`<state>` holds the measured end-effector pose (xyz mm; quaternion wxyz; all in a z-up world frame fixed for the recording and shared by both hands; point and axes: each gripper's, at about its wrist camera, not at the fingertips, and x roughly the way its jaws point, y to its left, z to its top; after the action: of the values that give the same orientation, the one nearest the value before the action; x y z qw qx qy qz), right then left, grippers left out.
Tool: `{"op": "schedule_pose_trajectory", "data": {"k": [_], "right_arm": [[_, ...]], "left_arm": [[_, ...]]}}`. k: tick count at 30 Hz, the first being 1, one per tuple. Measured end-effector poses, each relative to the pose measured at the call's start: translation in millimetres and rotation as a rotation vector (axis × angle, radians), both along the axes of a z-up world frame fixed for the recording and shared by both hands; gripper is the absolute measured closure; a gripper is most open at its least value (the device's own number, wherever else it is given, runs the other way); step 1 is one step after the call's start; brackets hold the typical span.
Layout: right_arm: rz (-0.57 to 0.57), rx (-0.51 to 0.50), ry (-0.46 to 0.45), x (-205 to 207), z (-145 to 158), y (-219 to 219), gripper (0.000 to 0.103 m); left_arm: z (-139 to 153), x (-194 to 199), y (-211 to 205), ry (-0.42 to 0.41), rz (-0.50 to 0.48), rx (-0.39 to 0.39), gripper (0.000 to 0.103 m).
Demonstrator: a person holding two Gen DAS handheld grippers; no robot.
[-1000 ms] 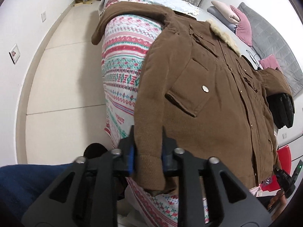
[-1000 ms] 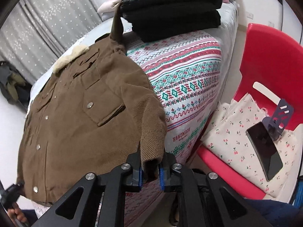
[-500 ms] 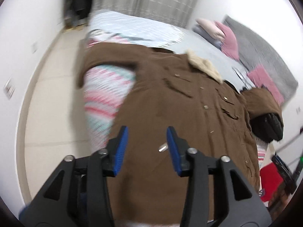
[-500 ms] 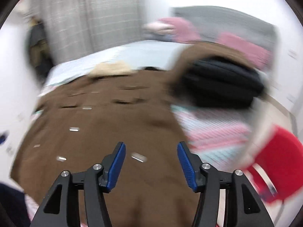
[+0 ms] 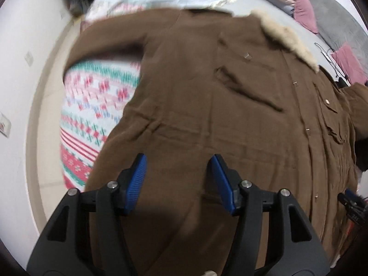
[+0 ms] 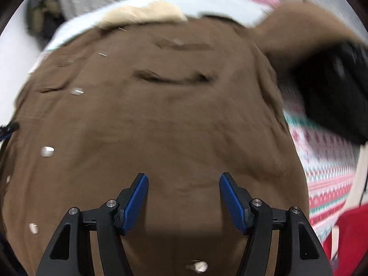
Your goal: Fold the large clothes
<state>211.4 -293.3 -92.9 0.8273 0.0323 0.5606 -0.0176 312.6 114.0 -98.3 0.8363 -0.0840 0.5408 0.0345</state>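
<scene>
Brown cloth: the coat [image 5: 207,105] fills both of your views, spread front-up across the bed [image 5: 92,105], snaps running down its placket.
Coat position: it lies flat on the patterned blanket, collar toward the far end, hem toward you; one sleeve stretches out to the left edge of the bed in the left view.
Collar: a cream fur collar [image 5: 289,39] sits at the top of the coat, seen on the right in the left view and at the top in the right view [image 6: 142,13].
Left gripper [image 5: 178,181]: your jaws are opening, blue pads well apart, nothing between them; brown cloth lies beneath the gap, with no pad pressing on it.
Right gripper [image 6: 182,197]: your jaws are opening too, spread wide, empty; they hang over the lower front of the coat.
Pocket: a flap pocket [image 6: 172,77] shows above your right gripper as a dark slit.
Black pile: folded black clothes [image 6: 333,96] sit on the bed just right of the coat, with the coat's other sleeve draped up over them.
Pillows: pink and grey pillows [image 5: 301,7] lie at the head of the bed, well apart from the coat.
Chair: a red chair [image 6: 349,237] stands beside the bed at the lower right of the right view.
Sharpness: both views are motion-blurred, the right one more.
</scene>
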Motion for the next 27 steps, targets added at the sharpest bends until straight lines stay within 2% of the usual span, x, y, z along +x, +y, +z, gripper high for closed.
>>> {"op": "schedule_pose_trajectory", "data": {"k": [3, 7, 10, 12, 15, 17, 20, 21, 24, 27], "right_arm": [[-0.056, 0.068, 0.024, -2, -8, -29, 0.036], [-0.052, 0.098, 0.003, -9, 6, -41, 0.035], [-0.035, 0.178, -0.165, -22, 57, -55, 0.034], [-0.072, 0.220, -0.303, -30, 99, -78, 0.034], [-0.192, 0.245, -0.473, -38, 144, -128, 0.033], [-0.346, 0.251, -0.544, -42, 163, -181, 0.032], [-0.559, 0.234, -0.564, -40, 165, -248, 0.032], [-0.630, 0.279, -0.557, -39, 160, -271, 0.032], [-0.726, 0.458, -0.595, -45, 146, -319, 0.032], [-0.782, 0.496, -0.626, -42, 138, -342, 0.032]], "left_arm": [[2, 0, 3, 0.010, -0.005, -0.019, 0.043], [15, -2, 12, -0.009, 0.049, -0.068, 0.043], [37, -4, 5, -0.067, 0.010, -0.111, 0.043], [49, -5, -6, -0.117, -0.032, -0.064, 0.042], [58, -4, -19, -0.183, -0.053, 0.034, 0.036], [61, 0, -23, -0.199, -0.060, 0.057, 0.034], [63, 6, -19, -0.213, -0.040, 0.060, 0.029], [64, 9, -18, -0.217, -0.031, 0.056, 0.027], [68, 12, -14, -0.255, -0.006, 0.039, 0.025], [69, 14, -18, -0.274, 0.000, 0.033, 0.021]]}}
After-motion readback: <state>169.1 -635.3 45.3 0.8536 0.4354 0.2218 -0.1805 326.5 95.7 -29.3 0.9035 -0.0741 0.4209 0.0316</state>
